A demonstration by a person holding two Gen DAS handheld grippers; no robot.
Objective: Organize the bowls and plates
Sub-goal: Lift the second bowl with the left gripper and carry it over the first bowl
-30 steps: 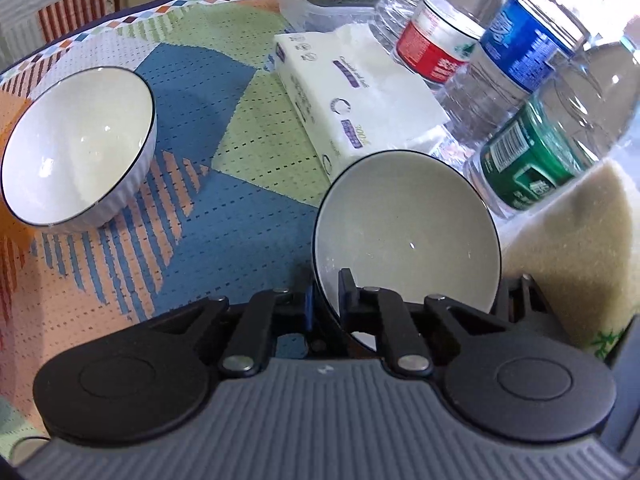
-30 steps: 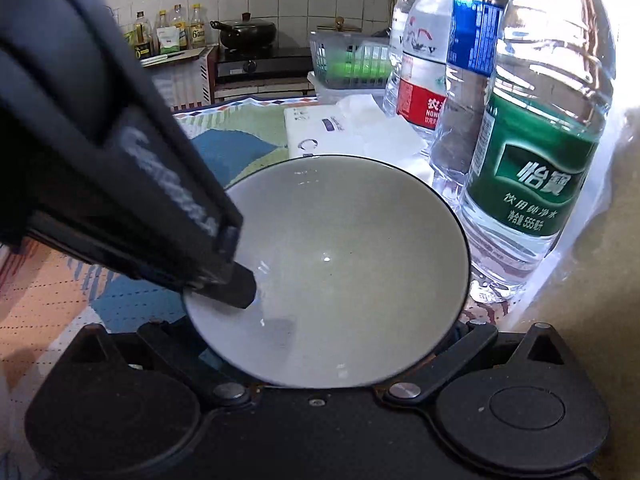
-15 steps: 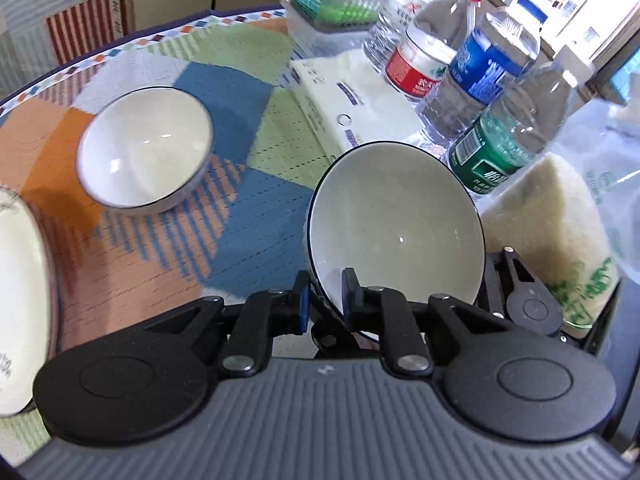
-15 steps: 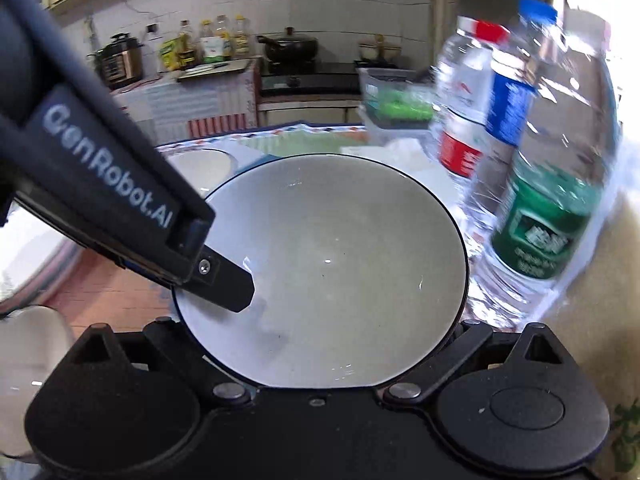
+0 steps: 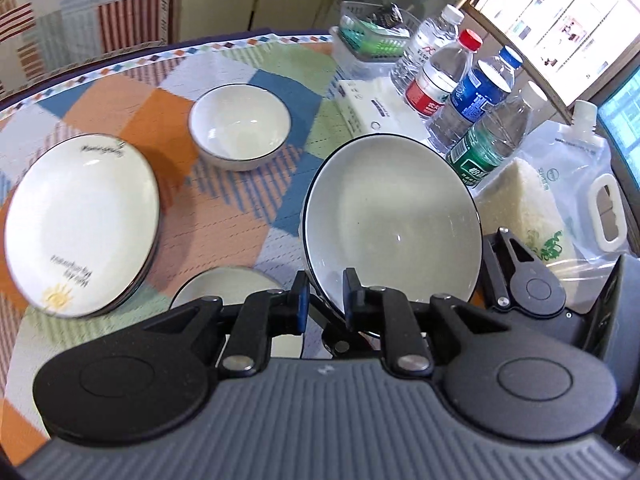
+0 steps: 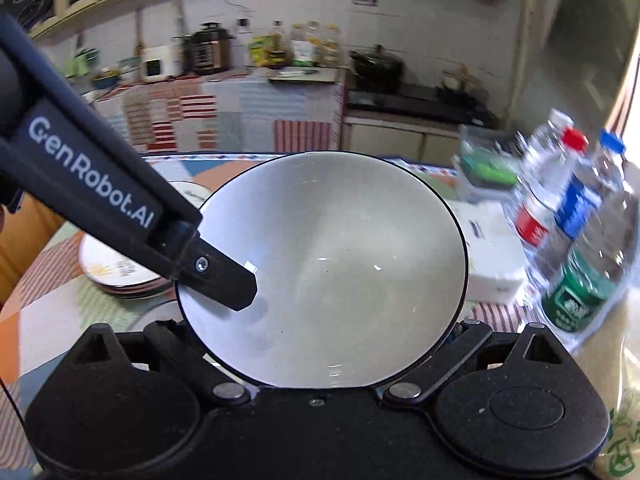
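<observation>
My left gripper [image 5: 324,300] is shut on the near rim of a white bowl with a dark rim [image 5: 392,216] and holds it tilted above the table. The same bowl [image 6: 332,268] fills the right wrist view, with a left finger [image 6: 216,276] inside its rim. My right gripper sits under the bowl, its fingertips hidden, so its state is unclear. A second white bowl [image 5: 240,126] stands further back. A stack of white plates [image 5: 80,220] lies at the left, also in the right wrist view [image 6: 120,272]. Another white dish [image 5: 224,284] lies just below my left gripper.
Several water bottles [image 5: 476,96] stand at the right beside a tissue pack [image 5: 380,108], a green basket [image 5: 372,36] and a bag of rice [image 5: 528,216]. The round table has a patchwork cloth [image 5: 224,220]. Kitchen counters lie behind.
Both grippers have risen and drawn back with the bowl. The plate stack and the near dish have come into view, and the bottles look smaller.
</observation>
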